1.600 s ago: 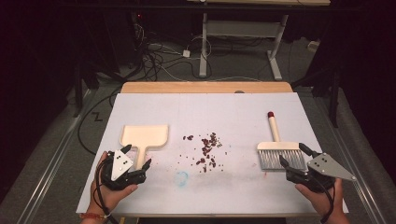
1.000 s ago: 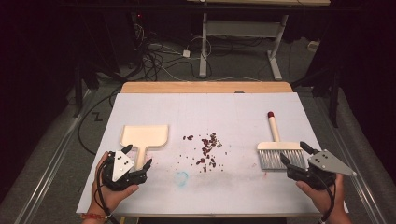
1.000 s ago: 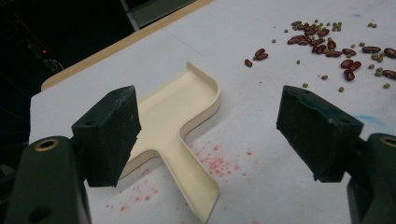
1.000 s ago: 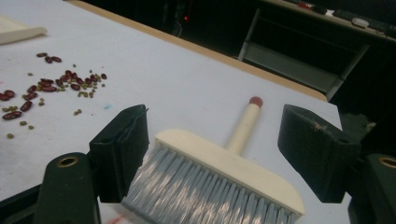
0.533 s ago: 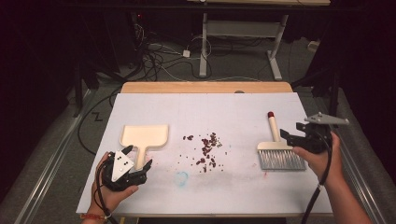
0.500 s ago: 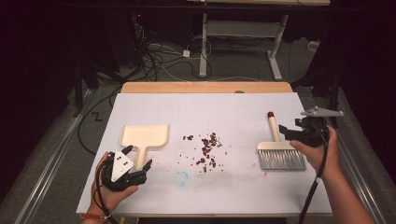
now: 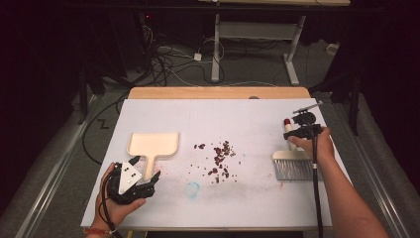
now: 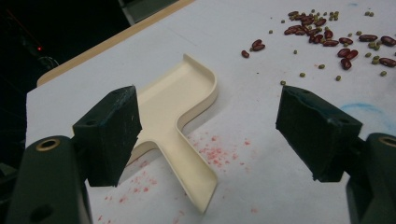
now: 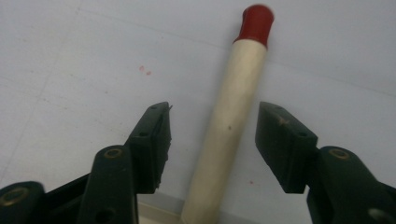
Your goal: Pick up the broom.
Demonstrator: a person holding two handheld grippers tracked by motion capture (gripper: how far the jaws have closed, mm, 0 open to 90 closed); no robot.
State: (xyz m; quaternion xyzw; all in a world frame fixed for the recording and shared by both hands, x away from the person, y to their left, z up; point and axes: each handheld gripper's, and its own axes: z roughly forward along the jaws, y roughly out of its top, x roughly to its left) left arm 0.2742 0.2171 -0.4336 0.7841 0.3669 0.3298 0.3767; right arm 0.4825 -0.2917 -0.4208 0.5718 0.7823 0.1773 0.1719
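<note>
A cream dustpan (image 7: 153,144) lies at the left of the white board (image 7: 237,114), handle toward me. My left gripper (image 7: 147,168) rests just in front of it. It is open, and the dustpan handle (image 8: 187,154) lies between the wide-apart jaws of the left gripper (image 8: 212,109), untouched. Red beans and small green ones (image 7: 220,157) are scattered mid-board. At the right lies a brush (image 7: 292,166) with a red-tipped wooden handle (image 9: 233,116). My right gripper (image 9: 212,112) straddles that handle; its jaws have just been closing, with gaps left on both sides. From above the right gripper (image 7: 301,131) sits over the handle.
A blue smudge (image 7: 192,188) and faint red specks (image 8: 210,149) mark the board near me. A wooden table edge (image 7: 218,92) runs along the far side. Cables (image 7: 168,59) and a desk frame (image 7: 257,34) are on the floor beyond.
My right hand has moved from the front right corner, beside the bristles, away from me to the brush handle, and its jaws have narrowed. The left hand has stayed put.
</note>
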